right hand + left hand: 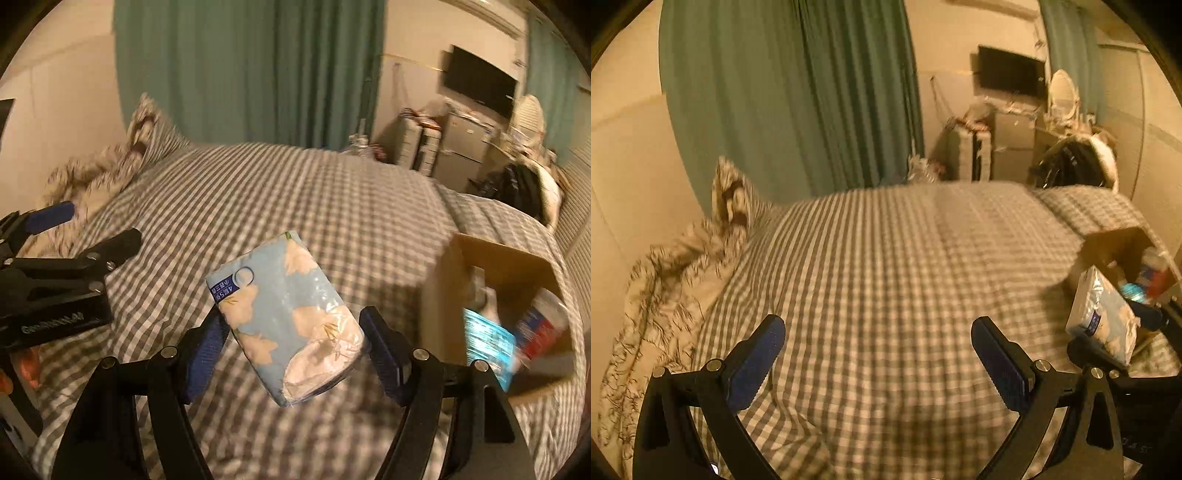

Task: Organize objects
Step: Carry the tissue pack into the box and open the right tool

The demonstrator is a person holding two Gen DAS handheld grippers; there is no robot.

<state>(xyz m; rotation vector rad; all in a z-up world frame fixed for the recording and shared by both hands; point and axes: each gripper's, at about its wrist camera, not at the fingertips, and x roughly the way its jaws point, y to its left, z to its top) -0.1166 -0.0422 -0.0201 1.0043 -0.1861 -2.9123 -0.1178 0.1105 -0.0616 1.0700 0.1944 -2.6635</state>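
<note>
A light-blue tissue pack with pale flowers hangs tilted above the checked bed, and my right gripper is shut on its lower end, pads pressing both sides. In the left wrist view the same tissue pack shows at the right edge, in the right gripper, in front of an open cardboard box. The cardboard box stands on the bed to the right of the pack and holds a blue packet and a red-and-white pack. My left gripper is open over bare bedding with nothing between its fingers. It also shows as the left gripper at the left of the right wrist view.
The grey-and-white checked bedcover fills the middle. A pillow and a crumpled patterned quilt lie at the left by the wall. Green curtains hang behind. Beyond the bed's far end are a fridge, a wall screen and cluttered furniture.
</note>
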